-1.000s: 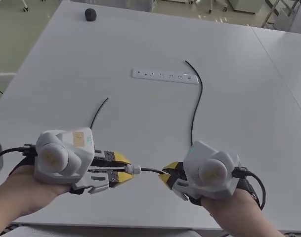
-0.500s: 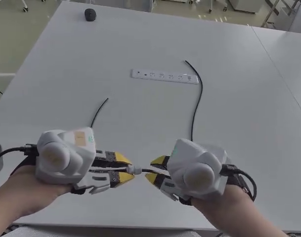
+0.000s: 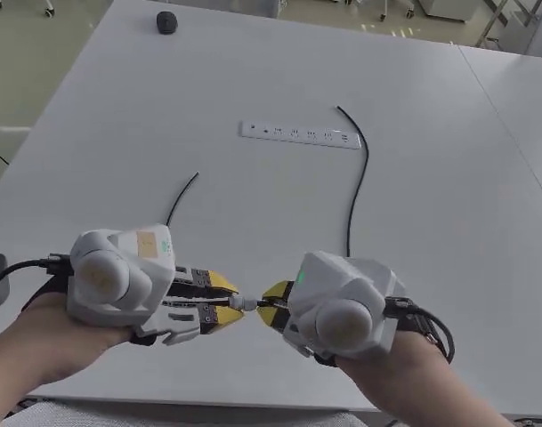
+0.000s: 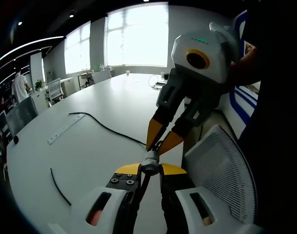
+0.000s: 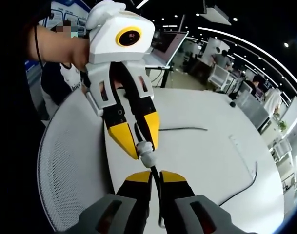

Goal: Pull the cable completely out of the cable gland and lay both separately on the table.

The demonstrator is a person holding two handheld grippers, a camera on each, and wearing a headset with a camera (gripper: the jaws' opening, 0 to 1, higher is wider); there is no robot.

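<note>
On the white table's near edge, your left gripper clamps the cable gland. Your right gripper pinches the cable just beside it. Extraction is in hand. Next, draw the grippers apart.

No text, number or brand is legible. The tan sticker on the left tongs and the markings on the power strip are too small to read.
</note>
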